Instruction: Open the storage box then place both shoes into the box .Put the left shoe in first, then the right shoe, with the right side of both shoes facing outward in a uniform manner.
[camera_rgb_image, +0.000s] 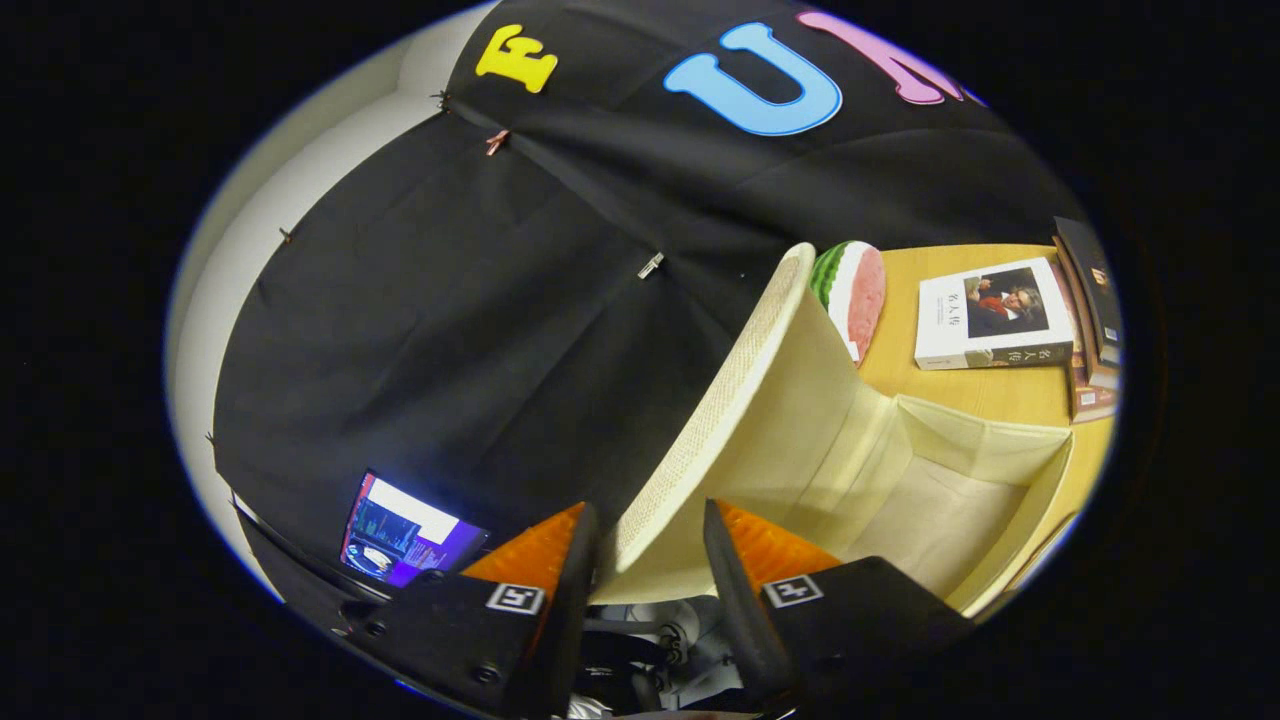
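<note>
Gripper (650, 545) clamped on raised lid (720, 400) of one storage box (1050, 480), lid edge pinched between both fingers.

Lid tilted up and open, woven outer face toward booth wall; box interior bare, pale fabric lining visible just beyond the fingers. Box on one wooden table (1000, 390). Beyond lid: one watermelon-slice cushion (855, 295), one white book (990, 315), beside a stack of maybe three dark books (1090, 310), blurred. One lit screen (400, 535) beside the fingers.
</note>
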